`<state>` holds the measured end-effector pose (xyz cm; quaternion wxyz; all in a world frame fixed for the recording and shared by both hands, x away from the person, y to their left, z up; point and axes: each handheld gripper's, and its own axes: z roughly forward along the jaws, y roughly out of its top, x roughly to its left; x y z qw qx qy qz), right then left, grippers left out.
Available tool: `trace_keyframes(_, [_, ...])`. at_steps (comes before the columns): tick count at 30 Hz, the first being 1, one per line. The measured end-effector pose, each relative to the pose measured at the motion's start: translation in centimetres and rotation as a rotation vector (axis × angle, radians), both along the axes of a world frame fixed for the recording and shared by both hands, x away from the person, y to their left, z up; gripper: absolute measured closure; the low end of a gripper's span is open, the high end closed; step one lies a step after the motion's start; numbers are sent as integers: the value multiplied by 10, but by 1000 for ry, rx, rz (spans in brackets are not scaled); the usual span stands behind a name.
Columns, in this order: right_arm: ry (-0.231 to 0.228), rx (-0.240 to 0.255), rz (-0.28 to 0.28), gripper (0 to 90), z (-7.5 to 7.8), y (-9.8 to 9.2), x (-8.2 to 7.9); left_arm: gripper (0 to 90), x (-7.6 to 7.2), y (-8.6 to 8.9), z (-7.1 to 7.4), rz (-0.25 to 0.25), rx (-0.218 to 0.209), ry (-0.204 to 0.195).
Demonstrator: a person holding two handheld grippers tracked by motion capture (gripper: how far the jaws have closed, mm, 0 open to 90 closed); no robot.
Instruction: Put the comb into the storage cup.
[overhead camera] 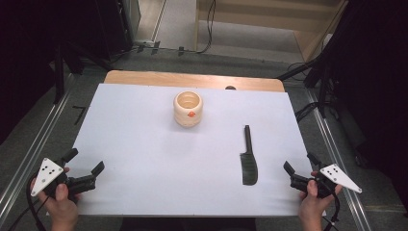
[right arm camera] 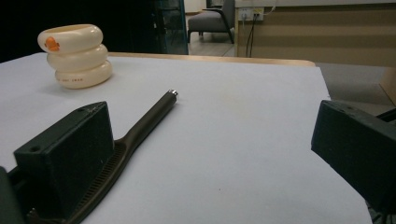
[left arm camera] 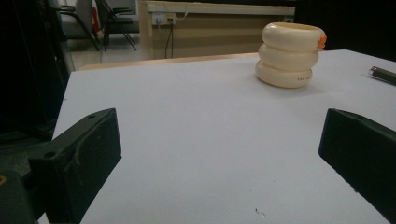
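A white sheet covers the counter (overhead camera: 144, 144), dark room all round. Both grippers wait at the near corners, fingers spread and empty. The comb (overhead camera: 248, 161) lies just at ten o'clock of the right gripper (overhead camera: 299, 169); the cream holder (overhead camera: 188, 109) stands toward twelve. Best that the right one straddles the comb's slim handle squarely, while the left gripper (overhead camera: 86, 167) keeps clear.

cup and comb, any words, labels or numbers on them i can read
Cup: a short dark print on the bottom ring, too small and blurred to read.
Cup's orange mark: a small picture, no letters to make out.
Comb: no text visible.
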<state>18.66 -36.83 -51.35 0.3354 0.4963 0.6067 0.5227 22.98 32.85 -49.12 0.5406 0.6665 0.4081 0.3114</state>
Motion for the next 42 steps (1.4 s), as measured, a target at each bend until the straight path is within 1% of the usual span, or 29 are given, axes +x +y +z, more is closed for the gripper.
trace_keyframes(2, [16,-4,-5,0,1,2,0,0,0,0,0,0,0,0])
trace_keyframes(3, [17,-8,-3,15,1,2,0,0,1,0,0,0,0,2])
trace_keyframes(5, [27,-25,-12,61,3,4,1,0,1,0,0,3,1,3])
trace_keyframes(6, [48,-24,-8,121,4,5,2,0,1,0,0,4,0,3])
trace_keyframes(7, [62,-34,-7,159,4,6,3,0,1,0,0,1,0,6])
trace_keyframes(8, [80,-43,-10,176,6,9,5,0,1,0,0,4,1,9])
trace_keyframes(9, [81,-50,-3,192,7,12,6,0,1,-1,-1,5,4,9])
trace_keyframes(10, [88,-67,4,198,10,15,8,0,1,-1,0,5,8,7])
trace_keyframes(11, [102,-89,-8,221,14,19,9,0,1,-1,0,4,10,8])
trace_keyframes(12, [102,-102,-14,275,17,23,11,0,1,-2,-1,4,10,7])
trace_keyframes(14, [83,-91,17,409,24,28,12,0,1,-1,0,4,10,7])
trace_keyframes(15, [84,-105,17,454,27,31,14,0,1,-1,0,5,9,7])
trace_keyframes(16, [100,-120,20,507,30,34,17,0,1,-1,0,6,9,7])
trace_keyframes(17, [104,-141,22,561,32,36,19,0,1,-1,0,7,7,7])
trace_keyframes(19, [107,-167,46,680,36,41,24,0,1,-1,0,6,8,8])
trace_keyframes(20, [117,-167,65,712,38,42,27,0,1,-1,-1,7,8,6])
trace_keyframes(22, [129,-161,85,785,41,45,33,0,1,-1,-1,4,9,6])
trace_keyframes(25, [172,-164,112,878,44,48,44,0,1,-1,-1,6,11,7])
trace_keyframes(27, [209,-139,131,879,45,48,53,0,1,-2,-1,5,13,7])
trace_keyframes(30, [263,-130,145,880,46,51,68,0,1,-3,-1,5,17,6])
trace_keyframes(34, [334,-143,171,880,47,57,86,0,1,-3,-1,5,21,6])
trace_keyframes(36, [363,-141,177,880,47,60,95,0,1,-3,-1,4,21,6])
trace_keyframes(42, [434,-171,206,881,41,73,119,0,1,-3,-1,3,21,6])
